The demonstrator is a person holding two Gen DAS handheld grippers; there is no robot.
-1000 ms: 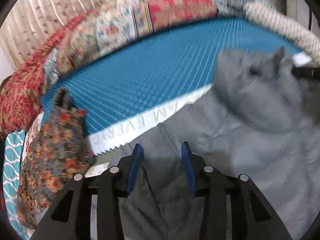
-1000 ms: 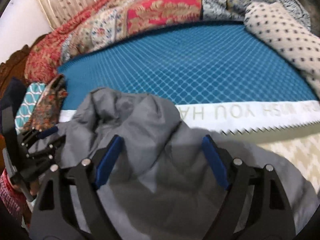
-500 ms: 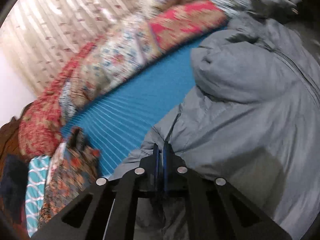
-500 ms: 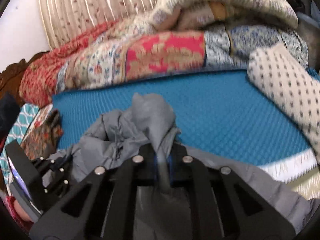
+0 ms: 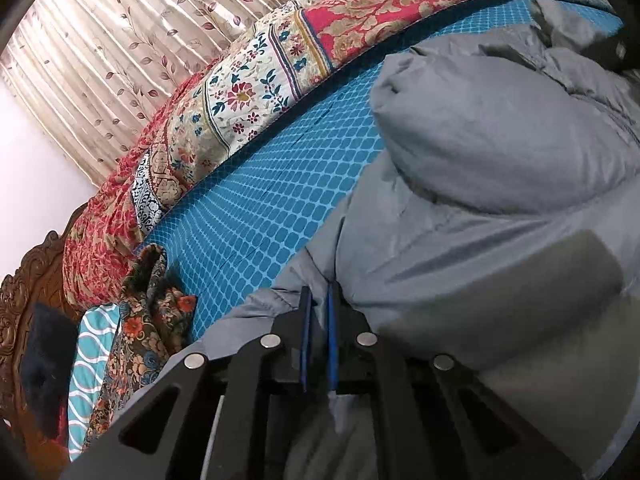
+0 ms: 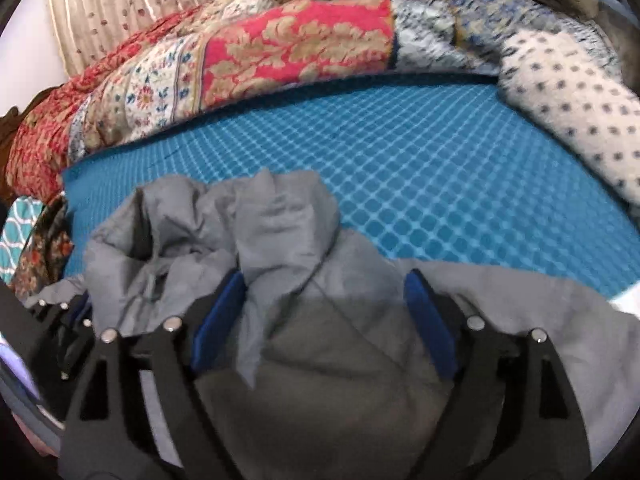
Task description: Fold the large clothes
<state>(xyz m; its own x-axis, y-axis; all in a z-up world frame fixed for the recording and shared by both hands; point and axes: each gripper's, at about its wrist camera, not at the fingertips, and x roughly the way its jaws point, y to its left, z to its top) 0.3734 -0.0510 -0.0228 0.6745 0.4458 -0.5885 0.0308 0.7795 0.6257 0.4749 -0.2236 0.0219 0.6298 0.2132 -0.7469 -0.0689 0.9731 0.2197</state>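
A large grey padded jacket lies bunched on the blue patterned bed sheet. My left gripper is shut on an edge fold of the jacket near its left side. In the right wrist view the jacket is heaped in front of my right gripper, whose blue fingers stand wide apart with grey cloth lying loose between them. The left gripper shows at the far left of that view.
A patchwork red and floral quilt is piled along the far side of the bed. A dotted cream blanket lies at the right. Floral cloth and a carved wooden headboard are at the left. Curtains hang behind.
My left gripper closed on the jacket edge and still holds it. My right gripper, shut on a jacket fold half a second ago, has opened and the fold has dropped free.
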